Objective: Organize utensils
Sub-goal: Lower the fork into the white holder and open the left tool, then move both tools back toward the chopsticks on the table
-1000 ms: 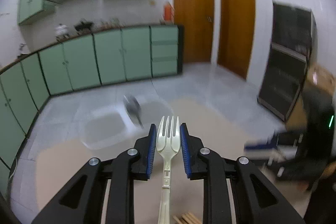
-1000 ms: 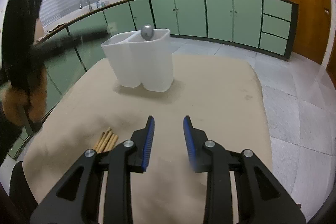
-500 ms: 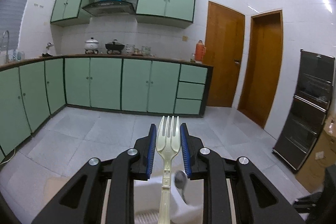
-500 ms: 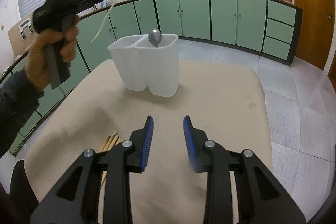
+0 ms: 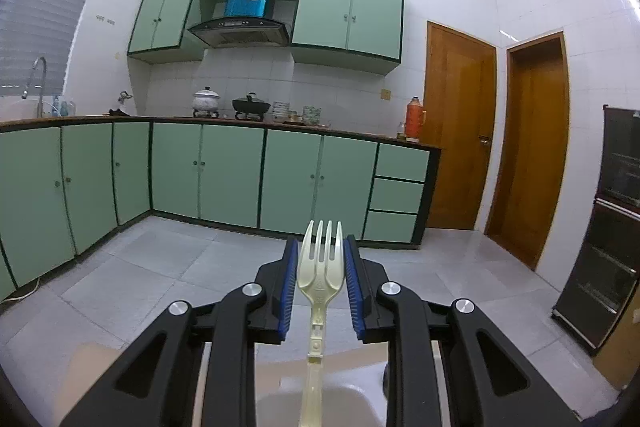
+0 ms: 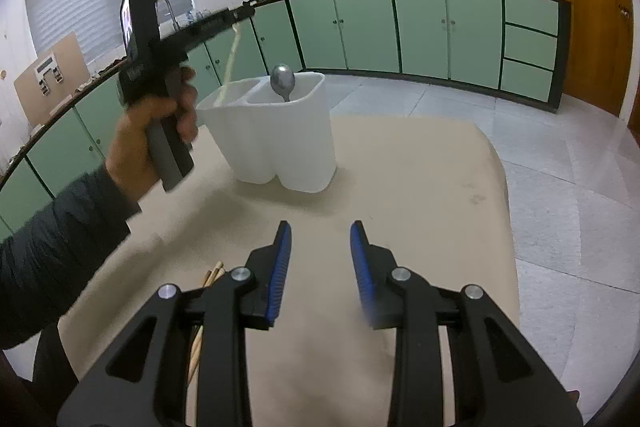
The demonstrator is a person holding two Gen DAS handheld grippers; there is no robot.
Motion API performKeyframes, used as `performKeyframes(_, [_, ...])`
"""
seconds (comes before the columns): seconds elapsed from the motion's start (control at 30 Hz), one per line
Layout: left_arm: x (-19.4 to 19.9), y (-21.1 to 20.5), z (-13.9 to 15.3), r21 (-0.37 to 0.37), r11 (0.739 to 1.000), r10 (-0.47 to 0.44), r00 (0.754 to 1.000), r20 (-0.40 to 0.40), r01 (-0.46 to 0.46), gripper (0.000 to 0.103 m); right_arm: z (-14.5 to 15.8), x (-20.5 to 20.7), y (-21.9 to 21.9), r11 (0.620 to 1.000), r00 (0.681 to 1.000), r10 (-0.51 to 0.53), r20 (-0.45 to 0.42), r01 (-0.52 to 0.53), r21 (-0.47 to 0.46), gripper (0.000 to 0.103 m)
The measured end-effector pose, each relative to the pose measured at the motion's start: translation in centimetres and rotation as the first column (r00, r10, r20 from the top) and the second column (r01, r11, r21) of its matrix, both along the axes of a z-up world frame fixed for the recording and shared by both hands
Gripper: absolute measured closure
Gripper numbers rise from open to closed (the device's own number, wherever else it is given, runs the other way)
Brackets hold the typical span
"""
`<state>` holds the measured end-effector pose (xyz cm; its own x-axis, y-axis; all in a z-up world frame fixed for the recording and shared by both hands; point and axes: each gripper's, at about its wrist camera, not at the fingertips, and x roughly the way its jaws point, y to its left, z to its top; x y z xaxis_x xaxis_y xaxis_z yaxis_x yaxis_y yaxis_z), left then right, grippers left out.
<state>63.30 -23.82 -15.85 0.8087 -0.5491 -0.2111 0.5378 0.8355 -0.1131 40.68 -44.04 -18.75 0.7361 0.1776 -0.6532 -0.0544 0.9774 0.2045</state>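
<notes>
My left gripper (image 5: 321, 261) is shut on a cream plastic fork (image 5: 320, 283), tines up, handle hanging down into the left compartment of the white two-compartment utensil holder (image 6: 288, 139). In the right wrist view the left gripper (image 6: 244, 14) is held level above the holder and the fork (image 6: 231, 61) hangs from it. A metal spoon (image 6: 283, 81) stands in the holder's right compartment. My right gripper (image 6: 321, 247) is open and empty above the beige table (image 6: 420, 195), near its front. Wooden chopsticks (image 6: 208, 277) lie by its left finger.
The holder's rim (image 5: 352, 383) shows at the bottom of the left wrist view. Green kitchen cabinets (image 5: 240, 175) and wooden doors (image 5: 460, 123) stand beyond the table. The person's left hand and sleeve (image 6: 60, 239) reach over the table's left side.
The left gripper has tilted up to level and moved over the holder, lowering the fork's handle into the left compartment. The right gripper has stayed almost still.
</notes>
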Motion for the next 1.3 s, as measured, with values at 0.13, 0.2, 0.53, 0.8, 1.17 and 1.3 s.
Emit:
performKeyframes(0.13, [-1.0,0.4,-1.0,0.005,1.000,0.027,0.999,0.022,-0.027,0.064,0.4,0.0,0.3,1.000,1.000,0.006,0.005,-0.006,0.002,0.073])
performKeyframes(0.2, [-1.2,0.7,-1.3,0.007,1.000,0.027,1.000,0.013,-0.027,0.062,0.5,0.1,0.5,1.000,1.000,0.006,0.004,-0.006,0.004,0.073])
performKeyframes(0.53, [-6.3,4.8,1.1,0.045,0.998,0.051,0.999,-0.018,-0.050,0.033,1.0,-0.8,1.3,1.000,1.000,0.019,0.012,-0.019,0.004,0.072])
performKeyframes(0.8, [-17.4,10.0,0.7,0.154,0.987,0.079,0.984,-0.161,-0.054,0.013,1.2,-6.2,4.0,0.999,0.999,0.013,0.031,-0.012,-0.036,0.053])
performKeyframes(1.17, [-33.9,14.1,-2.7,0.234,0.972,0.090,0.947,-0.307,-0.017,0.008,0.1,-15.3,9.7,0.995,1.000,0.004,0.019,-0.002,-0.095,0.030])
performKeyframes(1.3, [-37.7,14.3,-5.5,0.262,0.965,0.084,0.939,-0.334,0.008,0.008,-2.7,-17.9,11.5,0.995,1.000,-0.002,-0.013,0.000,-0.099,0.031])
